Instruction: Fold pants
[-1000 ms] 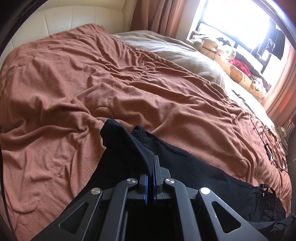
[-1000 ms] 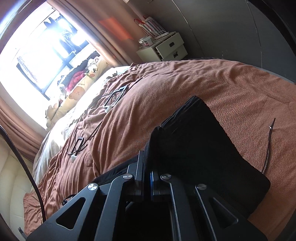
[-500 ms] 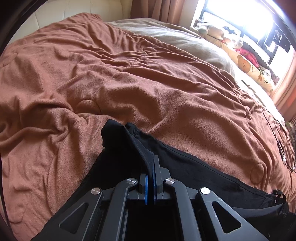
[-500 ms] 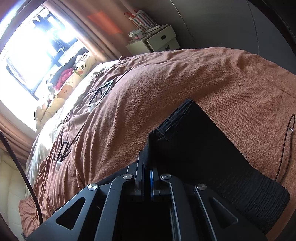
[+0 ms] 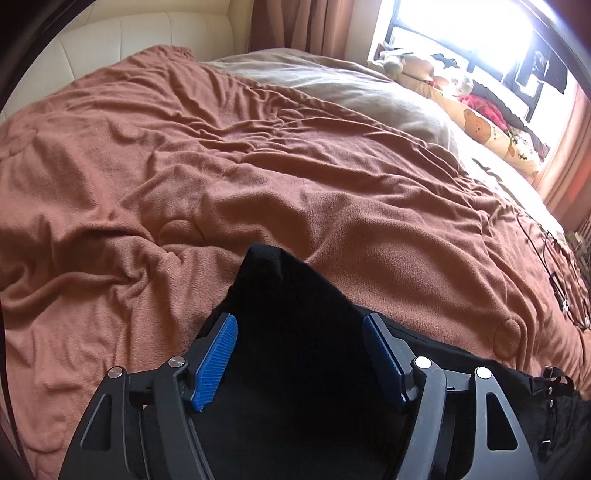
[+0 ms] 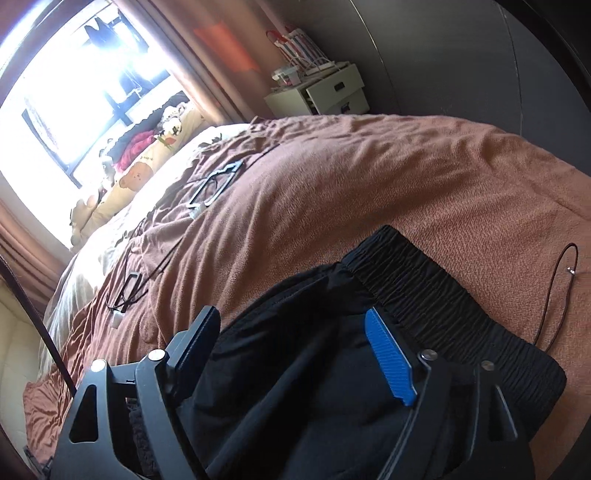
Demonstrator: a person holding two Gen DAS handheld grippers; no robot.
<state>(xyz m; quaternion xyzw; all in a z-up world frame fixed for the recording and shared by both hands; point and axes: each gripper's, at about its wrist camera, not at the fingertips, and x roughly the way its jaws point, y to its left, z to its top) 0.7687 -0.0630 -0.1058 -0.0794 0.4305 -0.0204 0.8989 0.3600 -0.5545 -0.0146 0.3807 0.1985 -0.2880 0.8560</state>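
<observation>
Black pants (image 5: 295, 317) lie on a brown blanket (image 5: 258, 155) over the bed. In the left wrist view my left gripper (image 5: 300, 325) has its jaws opening, blue pads wide apart; the pants' cloth lies loose between them and neither pad presses on it. The right wrist view shows the pants (image 6: 332, 350) folded over, with the ribbed elastic waistband (image 6: 424, 295) to the right. My right gripper (image 6: 291, 325) is also opening, its blue pad (image 6: 388, 358) clear of the fabric that lies slack between the jaws.
Cables and small frame-like objects (image 6: 214, 184) lie on the blanket toward the window. Plush toys and a printed pillow (image 5: 491, 129) line the sill. A white nightstand (image 6: 325, 92) stands beyond the bed. A thin cord (image 6: 554, 295) lies right of the waistband. A cream headboard (image 5: 140, 33) is at the back.
Both grippers were shut on pinches of the black fabric; now both have opened wide and the cloth has dropped flat onto the blanket. The waistband shows.
</observation>
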